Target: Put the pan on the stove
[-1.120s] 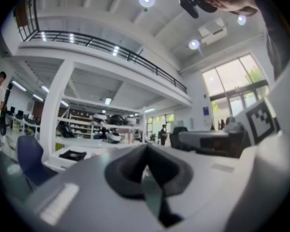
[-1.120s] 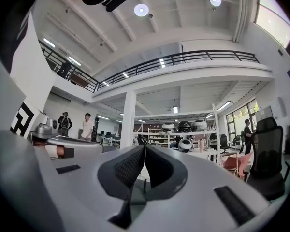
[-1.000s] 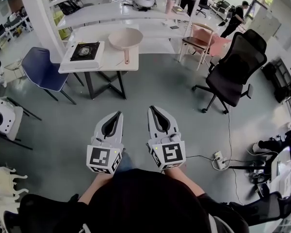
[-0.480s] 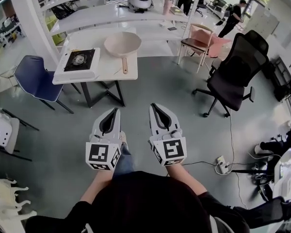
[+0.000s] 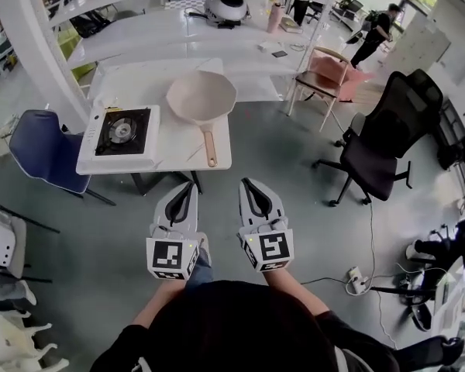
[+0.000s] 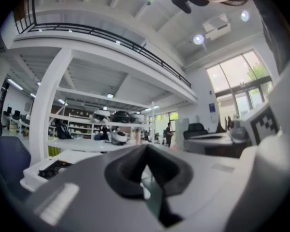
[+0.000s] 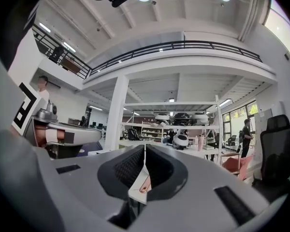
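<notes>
A pale pink pan (image 5: pixel 201 97) with a copper-coloured handle (image 5: pixel 209 147) lies on a small white table (image 5: pixel 170 158), handle toward me. To its left on the same table sits a white single-burner stove (image 5: pixel 121 130) with a black top. My left gripper (image 5: pixel 188 186) and right gripper (image 5: pixel 246 184) are held side by side just short of the table's near edge, both shut and empty. In the right gripper view the pan's handle (image 7: pixel 145 184) shows through the gap behind the shut jaws. The stove (image 6: pixel 53 167) appears at lower left in the left gripper view.
A blue chair (image 5: pixel 40 148) stands left of the table, a pink chair (image 5: pixel 323 70) and a black office chair (image 5: pixel 381 134) to the right. White shelving (image 5: pixel 182 29) with appliances runs behind the table. A power strip (image 5: pixel 355 279) and cables lie on the floor at right.
Both grippers have moved forward together toward the table, which now lies much closer beneath them. Their jaws stayed shut.
</notes>
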Tool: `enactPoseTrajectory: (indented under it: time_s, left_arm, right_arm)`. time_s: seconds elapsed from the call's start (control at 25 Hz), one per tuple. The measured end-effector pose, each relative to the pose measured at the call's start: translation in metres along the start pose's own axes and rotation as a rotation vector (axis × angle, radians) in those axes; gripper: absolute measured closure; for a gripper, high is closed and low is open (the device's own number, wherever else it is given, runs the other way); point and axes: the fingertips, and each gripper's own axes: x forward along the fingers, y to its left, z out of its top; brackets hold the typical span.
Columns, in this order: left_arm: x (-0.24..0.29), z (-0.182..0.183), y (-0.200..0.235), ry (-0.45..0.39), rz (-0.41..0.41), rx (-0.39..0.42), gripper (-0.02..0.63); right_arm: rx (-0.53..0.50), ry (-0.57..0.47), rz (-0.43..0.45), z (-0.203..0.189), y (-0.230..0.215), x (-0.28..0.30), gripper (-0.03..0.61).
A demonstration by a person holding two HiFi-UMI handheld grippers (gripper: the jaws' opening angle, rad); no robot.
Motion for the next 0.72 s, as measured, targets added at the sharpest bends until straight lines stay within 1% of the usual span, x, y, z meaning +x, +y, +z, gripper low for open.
enactPoseTrajectory:
  time_s: [0.08,0.2,0.4,0.56,0.72]
  left_arm:
    - [0.026,-0.003,0.017,0.007,-0.012,-0.01,0.606]
    - [0.065,-0.01,0.035,0.022,-0.051,-0.008,0.604]
    - [0.117,-0.024,0.063,0.035,-0.108,-0.031,0.604]
    - [0.147,-0.035,0.079,0.052,-0.137,-0.053,0.604]
    - [0.169,-0.047,0.092,0.074,-0.161,-0.077,0.604]
  right_arm:
    - [0.001,0.01,-0.005,-0.002,-0.007,0.031,0.557]
    - [0.002,0.019,-0.005,-0.007,-0.018,0.071,0.557]
    - [0.014,0.055,-0.023,-0.021,-0.03,0.126,0.557]
    - [0.025,0.099,-0.044,-0.033,-0.038,0.159,0.557]
    - [0.053,0.136,-0.049,-0.052,-0.039,0.175,0.557]
